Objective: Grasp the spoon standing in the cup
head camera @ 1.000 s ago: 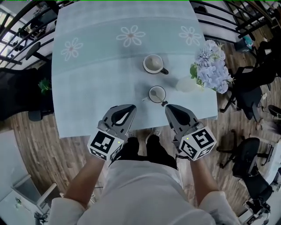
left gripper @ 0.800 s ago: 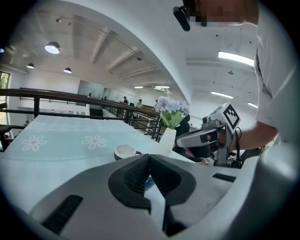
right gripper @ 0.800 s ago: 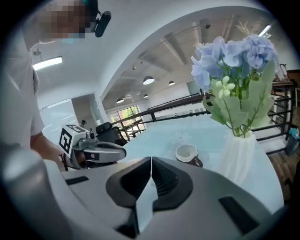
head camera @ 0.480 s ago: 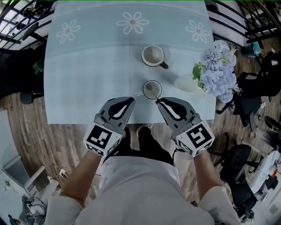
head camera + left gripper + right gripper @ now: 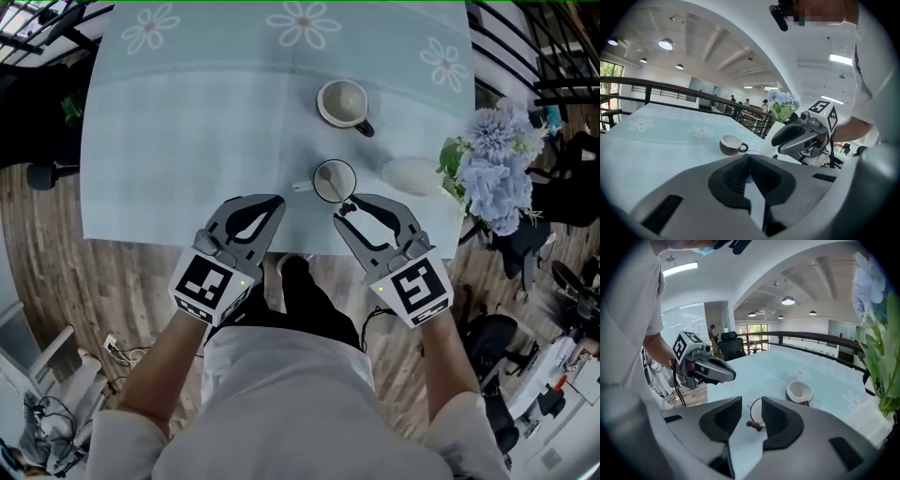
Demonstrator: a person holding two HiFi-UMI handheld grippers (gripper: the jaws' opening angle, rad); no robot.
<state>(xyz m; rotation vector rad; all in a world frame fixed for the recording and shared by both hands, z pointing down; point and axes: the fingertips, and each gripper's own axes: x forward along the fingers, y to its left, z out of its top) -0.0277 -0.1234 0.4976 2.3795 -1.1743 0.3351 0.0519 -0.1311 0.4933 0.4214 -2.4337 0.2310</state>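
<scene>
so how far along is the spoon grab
Done: the right gripper is lined up at the near cup. In hand: its jaws are opening, with the dark handle tip of the spoon between them, not yet pinched. To do: close on the spoon. The left gripper is shut and empty.

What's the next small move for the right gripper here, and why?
Probably ease the right gripper forward a little, then close. Its jaws are opening, with nothing pressed between them, and the dark handle end of the spoon sits just ahead in the gap, leaning out of the near cup.
</scene>
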